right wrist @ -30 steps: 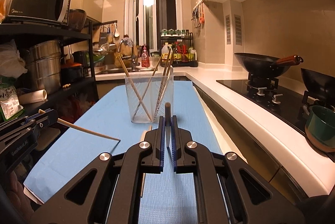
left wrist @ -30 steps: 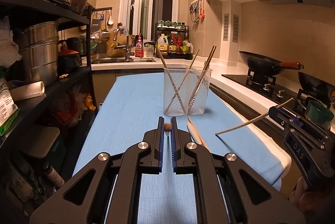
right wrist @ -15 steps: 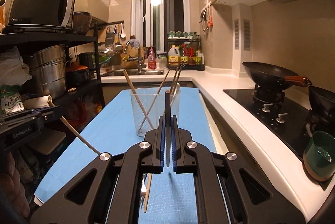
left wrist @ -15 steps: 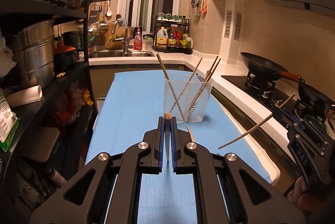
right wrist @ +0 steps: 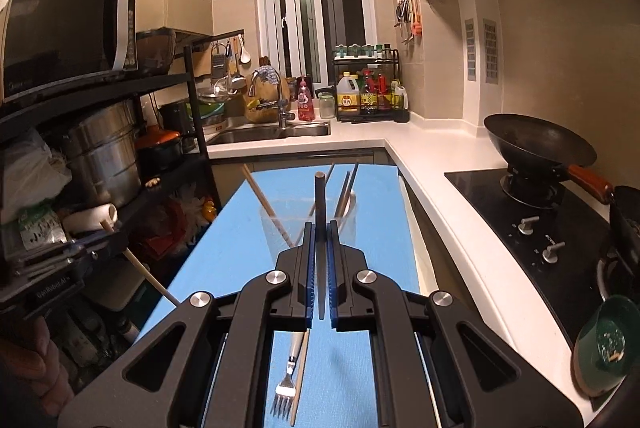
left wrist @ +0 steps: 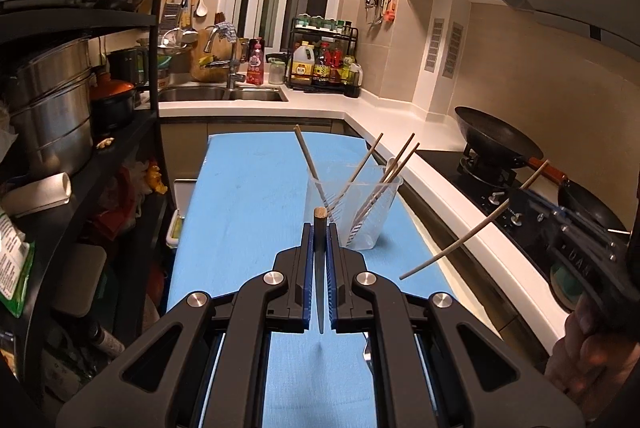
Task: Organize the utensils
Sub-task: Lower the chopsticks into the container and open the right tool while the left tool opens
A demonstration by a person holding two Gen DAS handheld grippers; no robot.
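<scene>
Since both chopsticks are headed for the clear cup [left wrist: 354, 212], the left gripper [left wrist: 320, 232] and right gripper [right wrist: 320, 230] are each clamped on one. A fork [right wrist: 288, 384] lies on the blue mat nearer than the cup, so it's probably next

Home kitchen: sink [right wrist: 272, 134] on the white counter [right wrist: 432, 164], wok [right wrist: 536, 144] on hob right of it, microwave [right wrist: 68, 36] left.
</scene>
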